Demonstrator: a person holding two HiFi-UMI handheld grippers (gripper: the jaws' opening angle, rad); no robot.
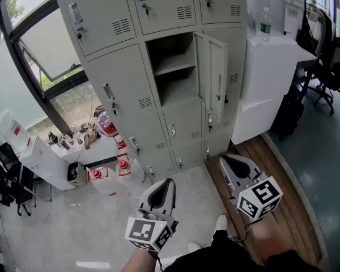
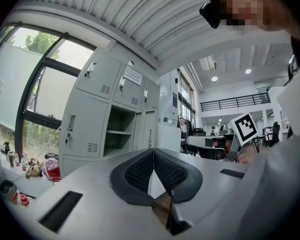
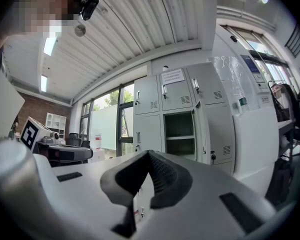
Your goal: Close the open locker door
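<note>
Nearest are the left gripper [image 1: 169,181] and right gripper [image 1: 225,158], held low, each with its fingers pressed together on nothing. Both are well apart from the lockers [image 1: 130,89] ahead.

The open door [image 1: 212,75] belongs to the middle compartment [image 1: 173,67] with a shelf inside. It stands upright with its long axis vertical, hinged at the compartment's right side, and its free edge points out toward the person.

The step in hand looks like the approach. I would step closer and set the right gripper's closed fingers on the door's outer face near the free edge, level with the latch [image 1: 219,86]. Then sweep leftward until the door sits flush.
</note>
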